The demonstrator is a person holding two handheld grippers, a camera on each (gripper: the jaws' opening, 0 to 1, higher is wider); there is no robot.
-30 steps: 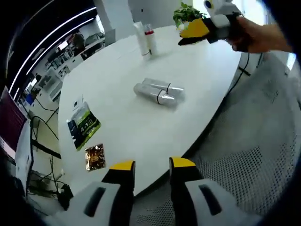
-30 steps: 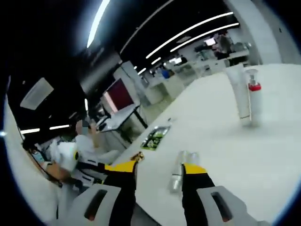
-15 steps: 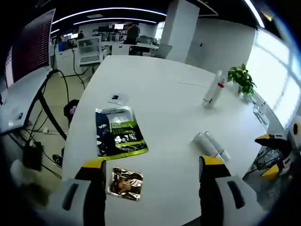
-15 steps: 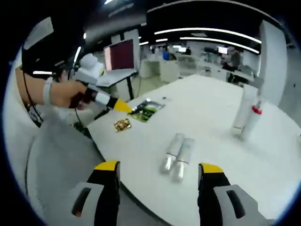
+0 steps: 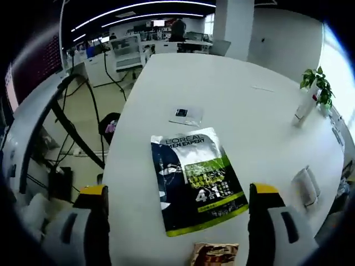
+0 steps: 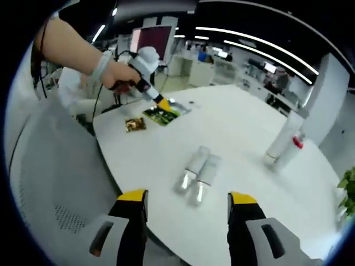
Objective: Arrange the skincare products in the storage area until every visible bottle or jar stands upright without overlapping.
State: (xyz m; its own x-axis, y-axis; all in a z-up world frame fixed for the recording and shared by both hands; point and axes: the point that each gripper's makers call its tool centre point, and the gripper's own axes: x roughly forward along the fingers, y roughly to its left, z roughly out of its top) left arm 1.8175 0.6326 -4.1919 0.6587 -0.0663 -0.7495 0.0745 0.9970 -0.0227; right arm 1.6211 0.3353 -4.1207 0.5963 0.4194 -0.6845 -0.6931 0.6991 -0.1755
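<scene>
My left gripper has swung away from the two lying tubes and now hangs over the sachet, its jaws spread far wider than a second ago. Seen from my right gripper, the left has come in over the sachet's end of the surface. My right gripper has drawn back from the tubes, its jaws also wider. The tubes lie side by side as before; the two upright bottles have not moved.

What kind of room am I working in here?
Most likely an open-plan office: a big white meeting table, rows of desks with equipment behind it, long ceiling light strips, and a mesh office chair at the table edge.
</scene>
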